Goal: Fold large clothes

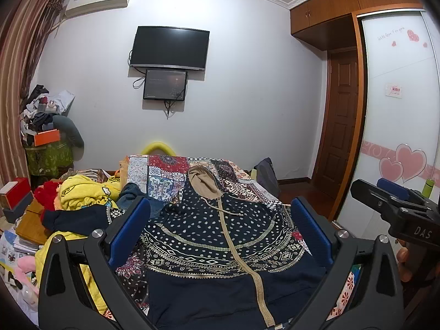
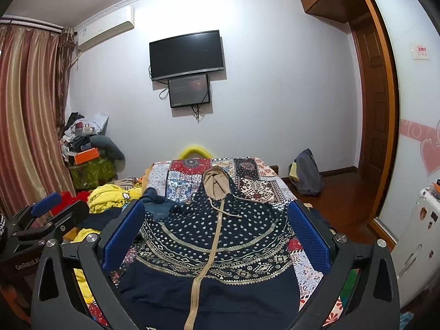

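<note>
- One navy patterned hoodie (image 1: 220, 236) lies on the bed (image 1: 170, 170).
- Two tongs: left tongs (image 1: 220, 225), right tongs (image 2: 217, 231).
- Two wall screens: one television (image 1: 169, 48), one smaller monitor (image 1: 165, 84).
- One air conditioner (image 1: 99, 0).
- One grey backpack (image 2: 306, 173).
- One yellow garment (image 1: 82, 189).

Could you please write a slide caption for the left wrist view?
Open left hand-held gripper hovers over a navy patterned hoodie spread zipped on the patchwork bed.

Even indoor light, sharp; fisheye bending, dark vignette corners.
</note>
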`<control>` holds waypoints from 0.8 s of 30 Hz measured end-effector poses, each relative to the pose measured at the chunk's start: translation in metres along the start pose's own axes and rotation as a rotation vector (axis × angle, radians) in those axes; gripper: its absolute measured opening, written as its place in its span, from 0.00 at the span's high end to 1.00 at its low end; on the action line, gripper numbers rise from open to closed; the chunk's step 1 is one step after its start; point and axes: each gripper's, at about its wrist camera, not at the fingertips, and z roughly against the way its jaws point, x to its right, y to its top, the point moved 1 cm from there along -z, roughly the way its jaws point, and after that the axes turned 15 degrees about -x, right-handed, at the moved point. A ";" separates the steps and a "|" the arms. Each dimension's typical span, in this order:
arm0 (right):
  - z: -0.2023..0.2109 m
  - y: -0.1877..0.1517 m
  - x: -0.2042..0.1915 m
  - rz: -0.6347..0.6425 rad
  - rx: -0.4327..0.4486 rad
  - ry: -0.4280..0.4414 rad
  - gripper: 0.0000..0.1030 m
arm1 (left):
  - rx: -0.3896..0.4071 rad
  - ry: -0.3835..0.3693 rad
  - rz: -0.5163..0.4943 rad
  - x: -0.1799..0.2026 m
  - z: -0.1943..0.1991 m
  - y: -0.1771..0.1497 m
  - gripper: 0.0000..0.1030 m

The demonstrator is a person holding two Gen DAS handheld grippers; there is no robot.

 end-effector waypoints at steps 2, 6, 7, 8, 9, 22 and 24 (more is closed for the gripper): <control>0.000 0.000 0.000 -0.001 -0.002 0.001 0.00 | 0.001 0.005 0.001 0.000 -0.001 0.001 0.00; -0.001 0.001 0.001 -0.002 -0.001 0.002 0.00 | 0.004 0.007 -0.001 0.000 0.000 0.001 0.00; -0.001 0.001 0.000 -0.002 -0.002 0.001 0.00 | 0.003 0.008 -0.001 0.000 0.000 0.001 0.00; -0.001 0.001 0.001 -0.003 -0.003 0.002 0.00 | 0.003 0.007 -0.001 0.000 0.000 0.001 0.00; -0.001 0.001 0.000 -0.003 -0.003 0.002 0.00 | 0.002 0.006 -0.001 0.000 0.000 0.001 0.00; -0.002 0.001 -0.001 -0.002 -0.006 -0.001 0.00 | -0.001 0.002 -0.010 0.001 -0.002 0.001 0.00; -0.002 0.001 -0.002 -0.001 -0.006 -0.001 0.00 | -0.001 0.002 -0.011 0.001 -0.002 0.002 0.00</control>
